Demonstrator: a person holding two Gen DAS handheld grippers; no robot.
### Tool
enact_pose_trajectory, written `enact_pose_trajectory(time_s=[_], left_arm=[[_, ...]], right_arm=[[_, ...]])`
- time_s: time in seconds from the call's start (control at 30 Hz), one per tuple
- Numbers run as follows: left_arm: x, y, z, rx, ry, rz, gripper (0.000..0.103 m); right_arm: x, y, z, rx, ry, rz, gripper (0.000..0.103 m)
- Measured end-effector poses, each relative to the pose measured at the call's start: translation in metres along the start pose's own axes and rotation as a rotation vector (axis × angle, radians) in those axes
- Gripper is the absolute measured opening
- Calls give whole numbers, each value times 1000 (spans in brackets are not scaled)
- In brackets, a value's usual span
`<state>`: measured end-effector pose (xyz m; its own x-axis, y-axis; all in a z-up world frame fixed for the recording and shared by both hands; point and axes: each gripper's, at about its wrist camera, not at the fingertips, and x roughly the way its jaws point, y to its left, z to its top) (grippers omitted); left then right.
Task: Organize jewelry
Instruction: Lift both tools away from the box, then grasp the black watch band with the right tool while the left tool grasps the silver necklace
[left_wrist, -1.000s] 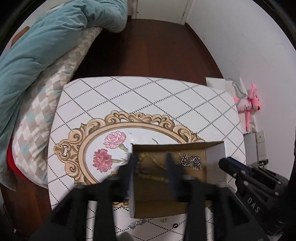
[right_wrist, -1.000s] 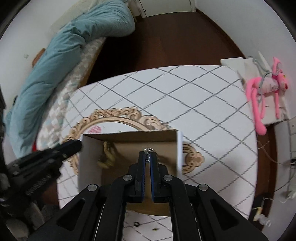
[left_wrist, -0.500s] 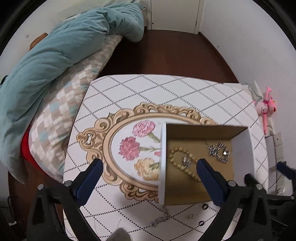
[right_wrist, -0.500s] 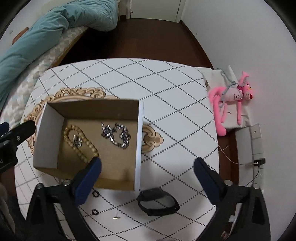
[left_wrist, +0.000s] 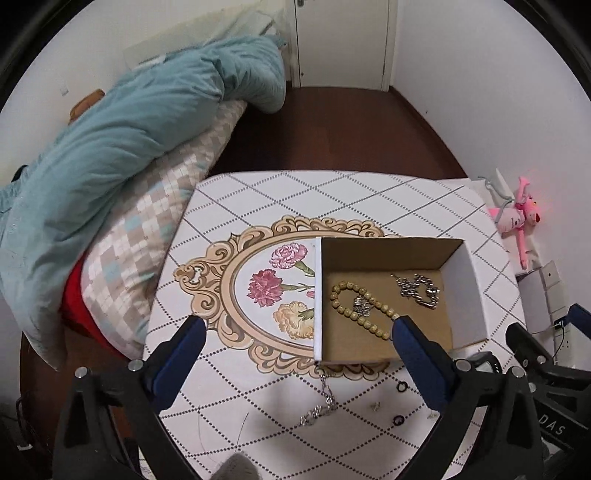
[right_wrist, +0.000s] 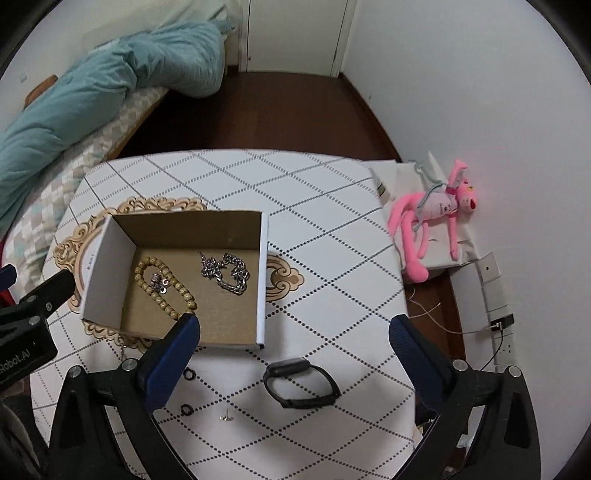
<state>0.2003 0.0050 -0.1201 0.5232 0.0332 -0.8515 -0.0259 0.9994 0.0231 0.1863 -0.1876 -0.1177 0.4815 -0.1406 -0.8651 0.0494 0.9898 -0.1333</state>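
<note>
Right wrist: box (right_wrist: 243, 232) holds bead bracelet (right_wrist: 162, 284), silver chain (right_wrist: 225, 271); both grippers released.

We see a matt brown cardboard box (right_wrist: 229, 229) with white outer walls, holding a shiny metal chain (right_wrist: 226, 272) and dull wooden-looking beads (right_wrist: 162, 286). Near the tabletop's (right_wrist: 314, 206) front edge lies a matt black watch (right_wrist: 301, 382). The tabletop itself looks smooth and printed.
</note>
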Motion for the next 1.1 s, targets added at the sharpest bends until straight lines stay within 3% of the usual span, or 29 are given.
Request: enact_pose_trajectory(time_s=[0.4,0.73,0.9,1.1], left_arm=[[-74,2,-14,-10,-109,-43,103],[-105,3,-23,-20,-129,-48,103],[-82,4,-36,-11,-98,-11,103],[-17,16,-61,-38,38,18,103]], right_arm=[[-92,-16,-21,48,-151,12,103],[-135,-30,-37,93,-212,56,103],[-113,-36,-47,121,-149,70,103],[-33,-51,-67,183,18,63,103]])
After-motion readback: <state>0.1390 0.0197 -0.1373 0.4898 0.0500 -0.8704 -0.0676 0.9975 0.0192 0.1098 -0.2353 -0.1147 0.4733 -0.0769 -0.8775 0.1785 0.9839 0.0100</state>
